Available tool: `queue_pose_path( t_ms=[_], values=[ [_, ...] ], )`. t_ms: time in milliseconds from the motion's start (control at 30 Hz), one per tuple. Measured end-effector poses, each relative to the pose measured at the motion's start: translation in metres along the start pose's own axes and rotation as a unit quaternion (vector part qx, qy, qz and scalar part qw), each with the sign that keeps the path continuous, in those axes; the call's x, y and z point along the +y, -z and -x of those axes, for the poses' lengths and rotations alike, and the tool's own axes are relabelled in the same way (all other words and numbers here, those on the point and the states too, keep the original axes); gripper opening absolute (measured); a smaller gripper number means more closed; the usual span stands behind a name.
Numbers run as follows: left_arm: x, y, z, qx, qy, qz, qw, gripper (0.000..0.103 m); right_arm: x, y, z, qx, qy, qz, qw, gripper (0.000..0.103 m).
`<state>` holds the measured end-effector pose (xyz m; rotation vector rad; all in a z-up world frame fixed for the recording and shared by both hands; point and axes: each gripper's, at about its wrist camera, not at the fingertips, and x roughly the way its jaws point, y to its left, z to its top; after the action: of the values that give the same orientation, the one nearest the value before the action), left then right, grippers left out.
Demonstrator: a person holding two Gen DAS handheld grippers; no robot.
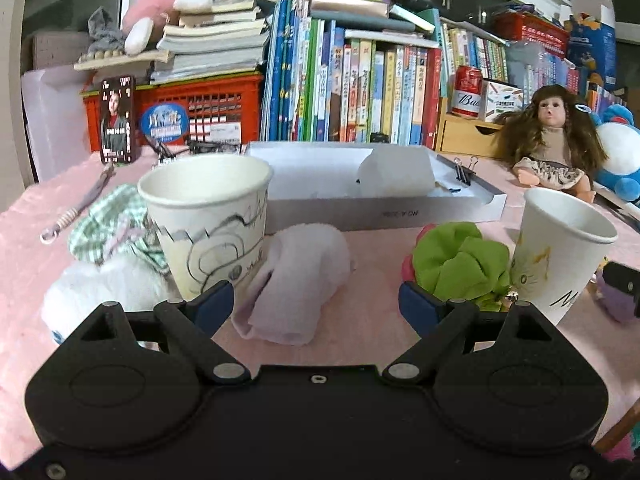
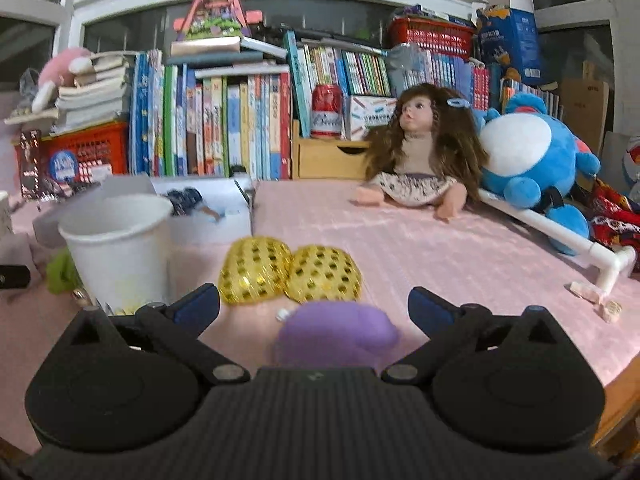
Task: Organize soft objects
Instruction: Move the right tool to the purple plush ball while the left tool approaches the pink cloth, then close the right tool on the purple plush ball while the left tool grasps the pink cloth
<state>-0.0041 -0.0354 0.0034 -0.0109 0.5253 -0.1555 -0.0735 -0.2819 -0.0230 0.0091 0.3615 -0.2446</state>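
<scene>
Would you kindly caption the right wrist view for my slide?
Open right gripper above a purple soft toy, gold sequined pouches and paper cup ahead.

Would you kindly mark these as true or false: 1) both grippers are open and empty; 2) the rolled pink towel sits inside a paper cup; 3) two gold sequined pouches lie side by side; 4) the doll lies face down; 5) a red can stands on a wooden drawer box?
1) True: left gripper and right gripper hold nothing.
2) False: the rolled pink towel lies on the cloth beside the patterned paper cup.
3) True: the gold sequined pouches touch.
4) False: the doll sits upright.
5) True: red can, wooden drawer box.
</scene>
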Motion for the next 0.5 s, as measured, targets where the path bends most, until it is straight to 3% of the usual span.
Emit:
queue_pose_path(
  t_ms=[400, 500],
  values=[
    [-0.002, 0.007, -0.010, 0.005, -0.011, 0.013, 0.9998, 0.090, 0.003, 0.012, -0.014, 0.025, 0.006, 0.012, 1.000, 0.103],
    [-0.002, 0.009, -0.012, 0.003, -0.014, 0.016, 0.9998, 0.086, 0.004, 0.015, -0.016, 0.030, 0.008, 0.014, 0.999, 0.103]
  ],
)
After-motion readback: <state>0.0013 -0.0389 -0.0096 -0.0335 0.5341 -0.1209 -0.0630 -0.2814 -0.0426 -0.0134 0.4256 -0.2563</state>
